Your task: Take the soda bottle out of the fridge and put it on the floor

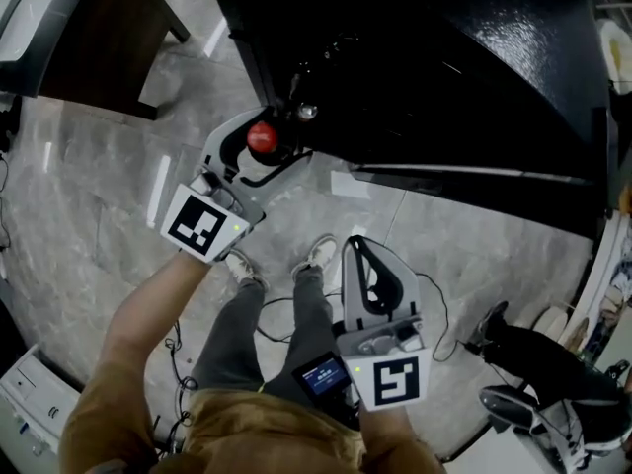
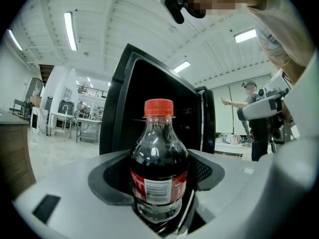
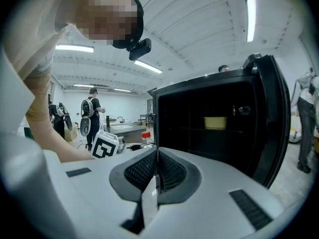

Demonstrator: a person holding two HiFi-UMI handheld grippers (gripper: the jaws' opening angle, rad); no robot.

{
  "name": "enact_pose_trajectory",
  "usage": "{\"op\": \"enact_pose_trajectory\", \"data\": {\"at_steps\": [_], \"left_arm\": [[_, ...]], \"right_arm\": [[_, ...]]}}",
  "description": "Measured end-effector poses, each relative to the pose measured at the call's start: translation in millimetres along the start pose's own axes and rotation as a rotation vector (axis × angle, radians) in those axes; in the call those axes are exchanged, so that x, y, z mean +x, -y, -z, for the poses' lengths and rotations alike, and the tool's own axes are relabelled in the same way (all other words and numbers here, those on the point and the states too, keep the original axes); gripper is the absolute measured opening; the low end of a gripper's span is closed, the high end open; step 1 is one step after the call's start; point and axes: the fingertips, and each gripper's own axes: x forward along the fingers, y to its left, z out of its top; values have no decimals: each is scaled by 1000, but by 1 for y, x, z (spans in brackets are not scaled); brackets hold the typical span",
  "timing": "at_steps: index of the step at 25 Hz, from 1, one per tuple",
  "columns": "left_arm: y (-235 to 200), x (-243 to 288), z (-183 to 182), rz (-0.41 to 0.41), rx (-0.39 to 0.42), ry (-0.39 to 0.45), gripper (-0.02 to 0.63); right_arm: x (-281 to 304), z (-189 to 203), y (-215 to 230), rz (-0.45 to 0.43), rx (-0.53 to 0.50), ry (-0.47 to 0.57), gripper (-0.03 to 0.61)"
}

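Clear plastic soda bottle, red cap (image 2: pixel 159 156) — pinched low in jaws of left gripper (image 1: pixel 253 156), outside black fridge (image 3: pixel 219 128), above grey floor (image 1: pixel 89 196). Idle right gripper (image 3: pixel 155 178) — jaws pressed together. Risk: low hold, bottle may tip.

A big open lab hall is showing beyond the left claw (image 2: pixel 159 193): strip lights (image 2: pixel 70 31) are glowing along a white ribbed ceiling (image 2: pixel 129 14), metal benches (image 2: pixel 65 119) are standing far off to its left, and left of the right claw (image 3: pixel 156 168) a person (image 3: pixel 93 96) is wearing a backpack rig (image 3: pixel 85 109).
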Motion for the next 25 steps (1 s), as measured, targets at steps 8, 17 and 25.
{"op": "enact_pose_trajectory", "data": {"at_steps": [8,17,25], "left_arm": [[11,-15,16,45,26,-18,307],[7,-19,88,-18,-58,-30,307],[2,-25,151,-70,-62,-55,307]], "right_arm": [[12,21,-15,-17,-13,-7,3],[43,69,-11,-94,-50,-51,3],[57,133,0,-141,-52,-105,3]]}}
